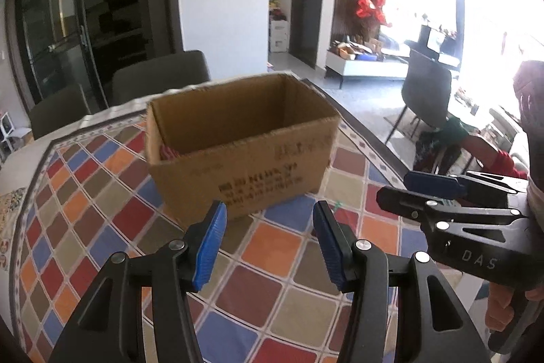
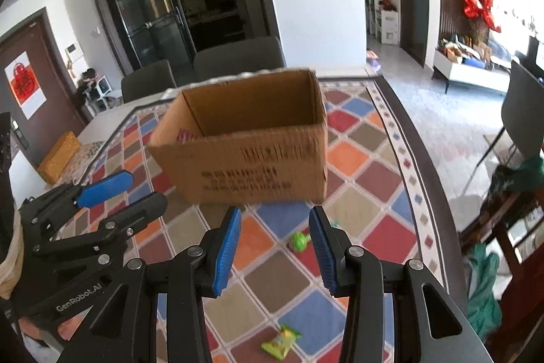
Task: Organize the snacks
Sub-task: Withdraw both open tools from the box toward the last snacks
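An open cardboard box (image 1: pixel 243 152) stands on the checkered tablecloth; it also shows in the right wrist view (image 2: pixel 246 147). A red-pink packet (image 1: pixel 169 152) lies inside at its left, also visible in the right wrist view (image 2: pixel 185 135). My left gripper (image 1: pixel 270 244) is open and empty, in front of the box. My right gripper (image 2: pixel 275 249) is open and empty, also in front of the box. A green snack (image 2: pixel 300 240) lies on the cloth between the right fingers. A yellow-green packet (image 2: pixel 280 340) lies nearer, below the gripper.
The table's dark right edge (image 2: pixel 425 165) runs close by. Grey chairs (image 2: pixel 238 60) stand behind the table. A yellow box (image 2: pixel 56 157) lies at the far left. The right gripper (image 1: pixel 421 193) shows in the left wrist view, the left gripper (image 2: pixel 136 189) in the right.
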`<control>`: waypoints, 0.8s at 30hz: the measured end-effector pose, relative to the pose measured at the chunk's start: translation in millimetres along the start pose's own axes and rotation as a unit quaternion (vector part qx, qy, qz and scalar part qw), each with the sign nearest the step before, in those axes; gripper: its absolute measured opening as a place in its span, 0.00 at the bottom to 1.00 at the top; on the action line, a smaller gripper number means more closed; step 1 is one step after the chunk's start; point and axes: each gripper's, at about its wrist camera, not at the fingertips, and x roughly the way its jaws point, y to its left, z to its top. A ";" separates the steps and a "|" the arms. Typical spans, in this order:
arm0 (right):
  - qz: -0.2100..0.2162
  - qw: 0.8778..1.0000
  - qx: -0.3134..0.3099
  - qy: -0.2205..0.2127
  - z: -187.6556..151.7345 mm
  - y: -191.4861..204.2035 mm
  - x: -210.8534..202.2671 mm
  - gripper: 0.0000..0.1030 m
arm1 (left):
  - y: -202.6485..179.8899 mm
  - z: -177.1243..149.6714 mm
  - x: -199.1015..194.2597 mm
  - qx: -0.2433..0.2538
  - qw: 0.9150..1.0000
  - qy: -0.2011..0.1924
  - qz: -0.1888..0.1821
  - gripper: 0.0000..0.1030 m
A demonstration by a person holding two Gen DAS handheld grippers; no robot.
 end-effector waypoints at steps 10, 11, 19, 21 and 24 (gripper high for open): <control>-0.023 0.997 0.022 0.070 -51.0 -7.6 15.9 0.41 | -13.5 -35.8 14.0 0.040 0.998 0.028 -0.029 0.51; -0.024 0.996 0.023 0.078 -57.1 -7.5 18.2 0.41 | -14.0 -39.9 16.1 0.042 0.998 0.032 -0.032 0.51; -0.028 0.989 0.039 0.142 -95.4 -5.6 38.3 0.41 | -15.5 -65.4 33.5 0.060 0.995 0.053 -0.052 0.51; -0.029 0.987 0.044 0.151 -102.4 -5.2 42.3 0.41 | -15.7 -69.8 37.4 0.064 0.995 0.057 -0.058 0.51; -0.028 0.984 0.052 0.166 -111.7 -4.0 48.7 0.41 | -16.8 -75.9 42.0 0.075 0.994 0.058 -0.062 0.51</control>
